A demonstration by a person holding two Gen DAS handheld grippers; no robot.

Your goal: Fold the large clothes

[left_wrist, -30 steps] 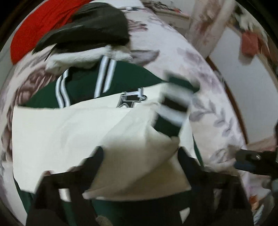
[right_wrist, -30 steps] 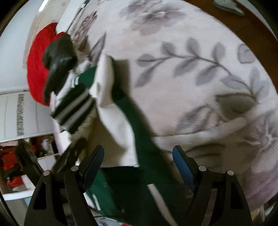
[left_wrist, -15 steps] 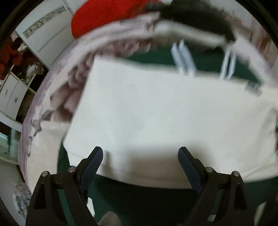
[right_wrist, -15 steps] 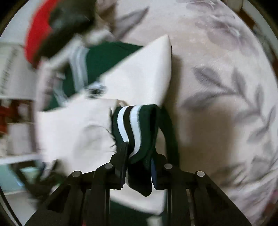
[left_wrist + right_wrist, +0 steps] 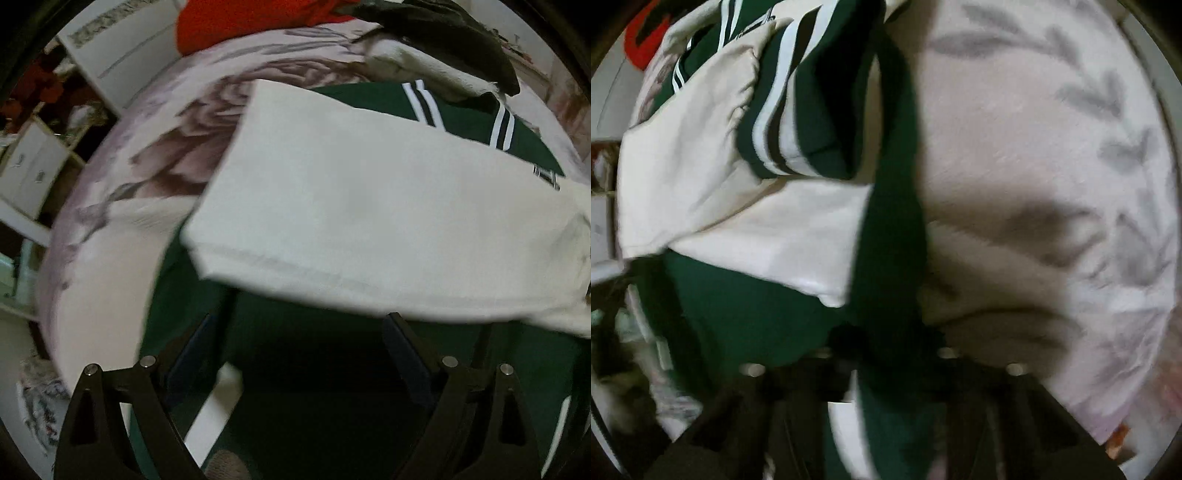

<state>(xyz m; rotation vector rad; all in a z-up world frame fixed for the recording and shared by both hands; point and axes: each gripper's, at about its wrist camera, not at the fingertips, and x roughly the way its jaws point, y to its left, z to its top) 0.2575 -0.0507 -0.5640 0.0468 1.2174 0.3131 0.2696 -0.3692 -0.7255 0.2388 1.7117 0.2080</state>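
Note:
A green jacket [image 5: 314, 369] with cream sleeves lies on the flowered bed cover [image 5: 147, 166]. One cream sleeve [image 5: 369, 221] is folded across its body. My left gripper [image 5: 301, 321] hovers over the green cloth just below that sleeve, its jaws wide and still opening, with nothing between them. In the right wrist view, my right gripper [image 5: 890, 339] is closing on the jacket's green edge [image 5: 886, 240], and the pads pinch the cloth. The striped cuff [image 5: 783, 122] rests on the cream sleeve [image 5: 701, 155] beyond it.
A red garment [image 5: 240, 18] and a dark garment [image 5: 443, 33] are piled on the far end of the bed, with something white and fluffy [image 5: 417, 62] beneath. White cabinets [image 5: 33, 166] stand off the bed's left side. Bare bed cover [image 5: 1034, 147] stretches to the jacket's right.
My right gripper went from wide open to pinching the jacket's green edge, and the striped cuff now lies farther off. My left gripper swung left along the cream sleeve and came lower.

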